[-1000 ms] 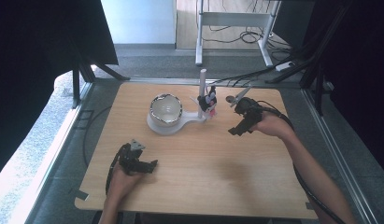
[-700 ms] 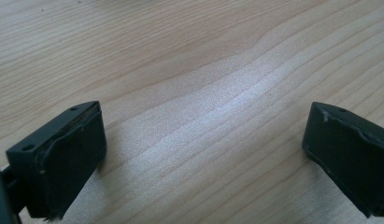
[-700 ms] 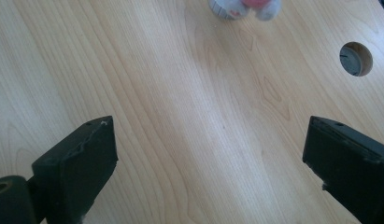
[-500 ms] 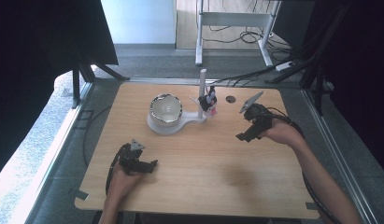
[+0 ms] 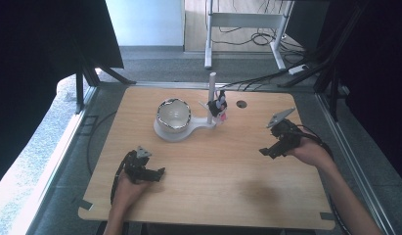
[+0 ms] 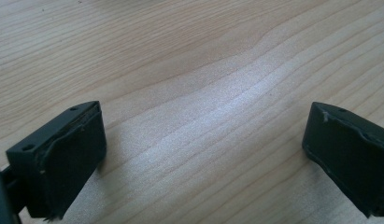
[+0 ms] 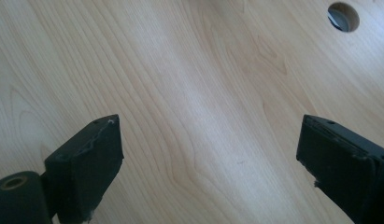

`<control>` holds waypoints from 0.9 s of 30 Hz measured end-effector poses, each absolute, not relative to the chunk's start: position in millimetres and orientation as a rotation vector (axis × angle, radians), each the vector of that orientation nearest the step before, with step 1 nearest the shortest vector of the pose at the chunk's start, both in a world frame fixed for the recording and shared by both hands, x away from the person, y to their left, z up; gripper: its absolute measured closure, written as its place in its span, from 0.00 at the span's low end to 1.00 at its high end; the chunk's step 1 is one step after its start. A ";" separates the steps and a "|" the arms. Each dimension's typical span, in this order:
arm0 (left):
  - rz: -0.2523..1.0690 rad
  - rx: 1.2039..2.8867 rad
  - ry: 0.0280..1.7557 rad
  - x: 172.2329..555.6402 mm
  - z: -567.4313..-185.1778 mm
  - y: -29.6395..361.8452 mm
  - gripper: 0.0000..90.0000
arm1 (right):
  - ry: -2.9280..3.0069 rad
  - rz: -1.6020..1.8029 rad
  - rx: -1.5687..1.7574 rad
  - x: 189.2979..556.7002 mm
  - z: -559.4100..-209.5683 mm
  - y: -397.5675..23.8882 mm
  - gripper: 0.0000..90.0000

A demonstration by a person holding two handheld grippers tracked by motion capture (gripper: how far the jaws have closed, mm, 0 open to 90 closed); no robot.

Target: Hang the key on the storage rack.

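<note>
High view showed the right gripper [image 5: 279, 145] at the right side of the table [image 5: 203, 196], held just above the wood with nothing in it; its jaws stood well apart though they had just been narrowing a little, and bare wood lay between them in the right gripper view, so the hand looked to be carrying an empty tool rather than setting up a grasp. The cable hole [image 7: 343, 16] sat at the far right of that view, which suggested the gripper pointed toward the table's far edge. The left gripper [image 5: 145, 170] rested near the near-left corner, jaws likewise spread over plain wood [image 6: 199, 116], probably parked there to stay clear of the work. Farther out, toward the far middle of the table, stood the white stand [image 5: 181, 131] with its metal bowl [image 5: 173, 113] and upright post [image 5: 211, 95]; a small dark object [image 5: 220, 105] hung at the post, seemingly kept there as the piece being worked on. Both grippers lay well apart from it, so any reach would have crossed open table.
</note>
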State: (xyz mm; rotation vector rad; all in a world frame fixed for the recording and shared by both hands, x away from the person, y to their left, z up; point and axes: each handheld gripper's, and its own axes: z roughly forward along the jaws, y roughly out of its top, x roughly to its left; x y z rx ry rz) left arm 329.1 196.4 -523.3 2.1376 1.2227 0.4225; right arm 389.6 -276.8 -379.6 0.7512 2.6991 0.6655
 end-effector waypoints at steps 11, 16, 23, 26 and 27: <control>0.421 2.138 1.225 328.9 -523.2 196.4 0.00 | 2.615 0.752 0.840 368.3 -414.7 -303.5 0.00; 0.421 2.139 1.225 328.9 -523.2 196.4 0.00 | 2.555 0.803 0.883 358.1 -431.7 -308.6 0.00; 0.422 2.138 1.226 329.0 -523.3 196.4 0.00 | 2.490 0.847 0.953 343.7 -464.8 -310.7 0.00; 0.422 2.138 1.226 328.9 -523.3 196.4 0.00 | 2.475 0.884 0.985 339.5 -481.1 -310.5 0.00; 0.422 2.137 1.226 328.9 -523.3 196.4 0.00 | 2.471 0.892 0.992 338.0 -486.3 -310.6 0.00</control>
